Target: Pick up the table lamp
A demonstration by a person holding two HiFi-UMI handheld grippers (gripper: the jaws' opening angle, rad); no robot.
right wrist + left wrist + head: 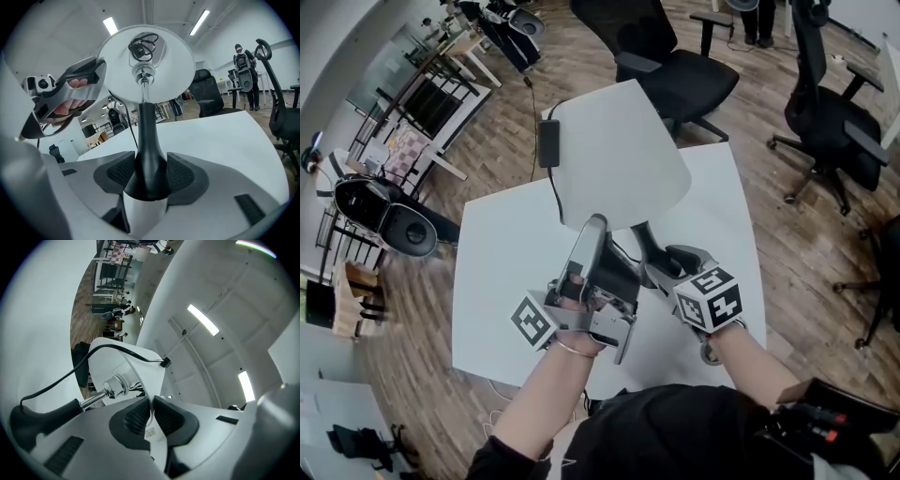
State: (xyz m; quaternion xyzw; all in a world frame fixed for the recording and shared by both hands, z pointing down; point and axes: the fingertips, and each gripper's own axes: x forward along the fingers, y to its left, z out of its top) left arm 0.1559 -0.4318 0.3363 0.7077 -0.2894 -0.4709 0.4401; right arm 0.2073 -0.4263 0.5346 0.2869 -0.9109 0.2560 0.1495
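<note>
Left tool [151, 414] pinched shut on shade [136, 369] of one table lamp [623, 155], right tool [145, 176] clamping its black stem [144, 136]

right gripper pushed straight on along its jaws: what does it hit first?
The lamp stem: its flared black foot already sits between the right gripper's jaws, against both pads, so there is no free travel. Past it, probably just the table.

Left tool [151, 409] clamped, tilted up; right tool [144, 173] wide, seemingly gripping.
</note>
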